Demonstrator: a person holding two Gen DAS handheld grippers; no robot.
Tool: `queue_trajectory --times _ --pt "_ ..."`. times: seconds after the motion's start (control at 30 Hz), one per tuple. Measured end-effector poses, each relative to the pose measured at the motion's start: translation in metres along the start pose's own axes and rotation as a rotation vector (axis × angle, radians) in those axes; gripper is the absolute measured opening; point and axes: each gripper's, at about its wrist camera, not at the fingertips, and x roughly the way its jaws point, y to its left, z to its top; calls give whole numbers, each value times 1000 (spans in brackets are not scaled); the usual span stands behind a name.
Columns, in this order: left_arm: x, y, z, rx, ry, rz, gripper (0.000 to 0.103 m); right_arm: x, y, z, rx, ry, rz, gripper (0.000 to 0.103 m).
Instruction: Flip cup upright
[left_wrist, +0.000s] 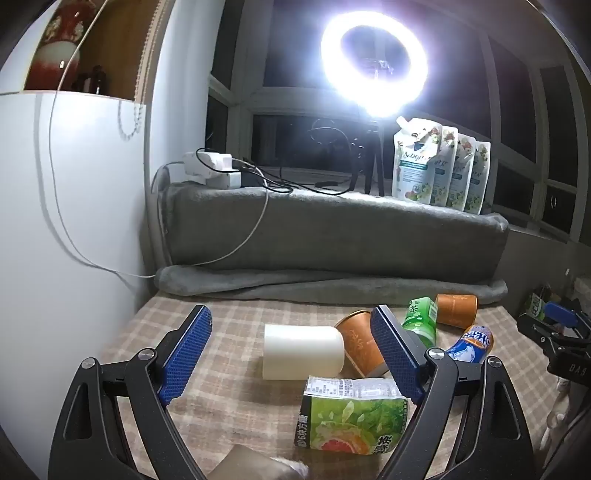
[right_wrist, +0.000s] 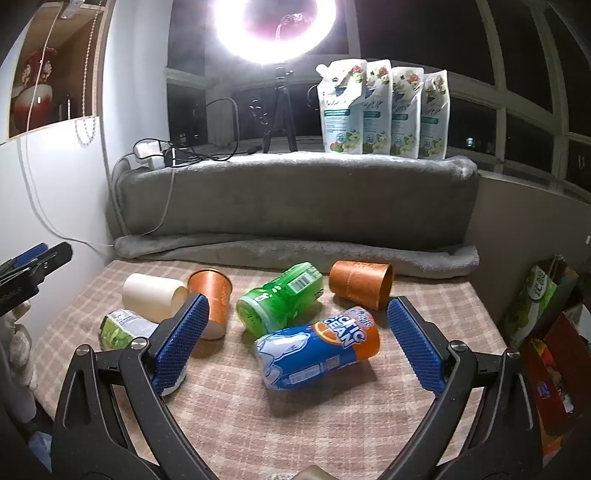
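Note:
Several cups lie on their sides on the checked tablecloth (right_wrist: 295, 424). A white cup (left_wrist: 301, 350) lies between my left gripper's (left_wrist: 291, 325) open blue fingers; it also shows in the right wrist view (right_wrist: 151, 295). An orange cup (left_wrist: 360, 345) lies right of it, partly behind the right finger. A second orange cup (right_wrist: 360, 282) lies at the back right. My right gripper (right_wrist: 297, 315) is open and empty above a blue Arctic Ocean cup (right_wrist: 317, 350) and a green cup (right_wrist: 277, 301). A green-label cup (left_wrist: 354, 417) lies nearest the left gripper.
A folded grey blanket (right_wrist: 295, 206) runs along the back of the table. Behind it stand a ring light (left_wrist: 373, 59) on a tripod, several refill pouches (right_wrist: 380, 110) and a power strip with cables (left_wrist: 214, 170). A white wall (left_wrist: 55, 240) is at left; boxes (right_wrist: 543, 302) stand at right.

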Motion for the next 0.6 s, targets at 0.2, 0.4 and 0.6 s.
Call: queue_trajectory --times 0.2,0.4,0.6 --pt "3 7 2 4 2 -1 88 8 -6 6 8 18 -31 99" --pt "4 17 2 -3 -2 15 88 5 -12 3 4 -30 -109 99" --pt "1 21 1 -3 -8 32 88 9 -14 4 8 -33 -123 99"
